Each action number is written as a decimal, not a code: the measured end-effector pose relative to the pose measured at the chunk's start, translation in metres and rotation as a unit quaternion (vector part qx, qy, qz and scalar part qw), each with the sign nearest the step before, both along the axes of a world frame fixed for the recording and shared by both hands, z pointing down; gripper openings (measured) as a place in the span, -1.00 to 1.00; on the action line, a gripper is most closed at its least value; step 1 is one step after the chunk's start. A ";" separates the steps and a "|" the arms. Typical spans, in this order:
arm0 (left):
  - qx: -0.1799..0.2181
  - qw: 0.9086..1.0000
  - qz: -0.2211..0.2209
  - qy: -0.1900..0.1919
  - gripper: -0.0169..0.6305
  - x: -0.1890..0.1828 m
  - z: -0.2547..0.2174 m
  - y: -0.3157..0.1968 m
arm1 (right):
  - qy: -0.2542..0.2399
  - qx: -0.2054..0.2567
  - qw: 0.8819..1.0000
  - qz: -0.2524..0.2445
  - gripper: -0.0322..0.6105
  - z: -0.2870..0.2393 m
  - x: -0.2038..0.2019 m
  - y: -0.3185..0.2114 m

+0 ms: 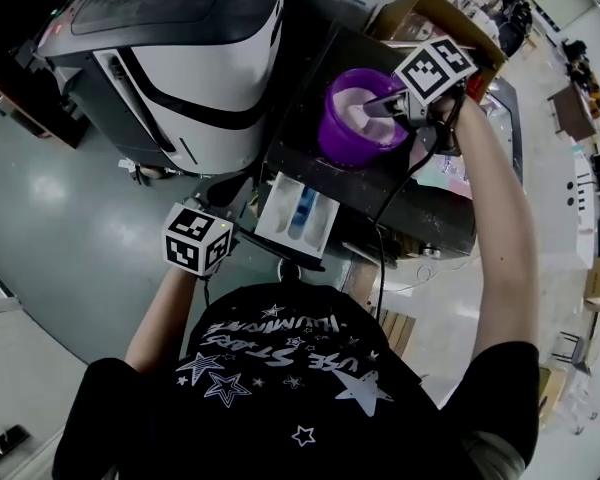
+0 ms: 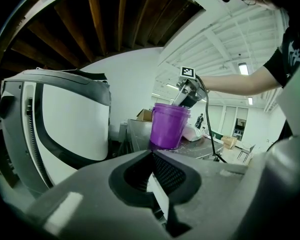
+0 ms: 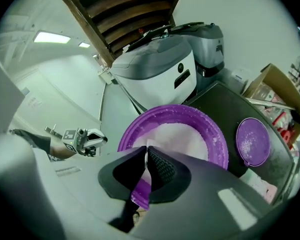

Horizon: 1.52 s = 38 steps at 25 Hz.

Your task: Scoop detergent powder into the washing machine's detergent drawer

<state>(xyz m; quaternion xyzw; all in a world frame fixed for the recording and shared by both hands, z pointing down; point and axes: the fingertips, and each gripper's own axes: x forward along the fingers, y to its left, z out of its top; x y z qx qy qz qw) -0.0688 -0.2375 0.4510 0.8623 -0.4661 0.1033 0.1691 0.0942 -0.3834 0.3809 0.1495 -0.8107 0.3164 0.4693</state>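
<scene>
Right gripper jaws are closed on a thin white strip, judged the scoop handle, held over powder in the central purple tub for loading, while left gripper jaws apparently pinch the detergent drawer, lower centre, steadying it.

The right gripper hangs over a purple tub of white powder, its jaws closed on a thin white handle. The tub stands at the dark surface's edge nearest the washer. A purple lid lies apart from the tub.
</scene>
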 end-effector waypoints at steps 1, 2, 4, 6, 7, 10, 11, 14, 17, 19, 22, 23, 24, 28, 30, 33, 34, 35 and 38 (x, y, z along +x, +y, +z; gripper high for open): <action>0.000 1.000 0.002 0.000 -0.95 0.000 0.000 0.001 | -0.009 0.001 1.000 0.013 -0.79 -0.002 0.001 -0.001; 0.000 1.000 0.005 0.000 -0.95 0.000 0.000 0.002 | -0.018 0.003 0.999 0.026 -0.79 -0.005 0.002 -0.001; -0.002 1.000 0.010 0.000 -0.95 0.001 0.001 0.005 | -0.036 0.008 0.998 0.055 -0.79 -0.009 0.007 -0.002; -0.004 1.000 0.014 -0.001 -0.95 0.003 0.002 0.009 | -0.056 0.014 0.995 0.082 -0.79 -0.012 0.015 -0.003; -0.005 1.000 0.017 -0.001 -0.95 0.004 0.003 0.010 | -0.065 0.018 0.993 0.096 -0.79 -0.013 0.019 -0.004; -0.009 1.000 0.023 -0.003 -0.95 0.004 0.005 0.013 | -0.092 0.030 0.986 0.133 -0.79 -0.016 0.029 -0.008; -0.010 1.000 0.026 -0.004 -0.95 0.004 0.006 0.014 | -0.101 0.032 0.984 0.145 -0.79 -0.017 0.032 -0.008; -0.012 0.999 0.031 -0.007 -0.95 0.004 0.007 0.016 | -0.141 0.028 0.974 0.173 -0.79 -0.022 0.034 -0.005; -0.014 0.999 0.037 -0.007 -0.95 0.005 0.007 0.018 | -0.185 0.026 0.962 0.197 -0.79 -0.026 0.035 -0.001; -0.014 0.999 0.042 -0.008 -0.95 0.007 0.008 0.020 | -0.205 0.036 0.954 0.216 -0.79 -0.026 0.041 -0.001; -0.014 0.999 0.051 -0.010 -0.95 0.009 0.007 0.021 | -0.249 0.039 0.938 0.237 -0.79 -0.030 0.044 0.003; -0.014 0.998 0.054 -0.010 -0.95 0.010 0.007 0.022 | -0.264 0.036 0.932 0.244 -0.79 -0.032 0.044 0.006; -0.015 0.998 0.057 -0.010 -0.95 0.011 0.007 0.023 | -0.277 0.033 0.927 0.251 -0.79 -0.033 0.044 0.009; -0.018 0.997 0.071 -0.011 -0.95 0.015 0.009 0.028 | -0.307 0.036 0.910 0.275 -0.79 -0.038 0.045 0.019; -0.018 0.997 0.078 -0.013 -0.95 0.017 0.009 0.030 | -0.322 0.035 0.903 0.281 -0.79 -0.042 0.043 0.025; -0.018 0.996 0.089 -0.016 -0.95 0.019 0.009 0.035 | -0.341 0.034 0.896 0.282 -0.79 -0.052 0.040 0.036; -0.018 0.995 0.093 -0.017 -0.95 0.020 0.009 0.036 | -0.346 0.036 0.894 0.282 -0.79 -0.056 0.039 0.039; -0.018 0.995 0.096 -0.018 -0.95 0.020 0.008 0.037 | -0.352 0.039 0.892 0.281 -0.79 -0.060 0.038 0.042; -0.017 0.994 0.104 -0.020 -0.95 0.019 0.007 0.042 | -0.377 0.044 0.881 0.281 -0.79 -0.072 0.033 0.054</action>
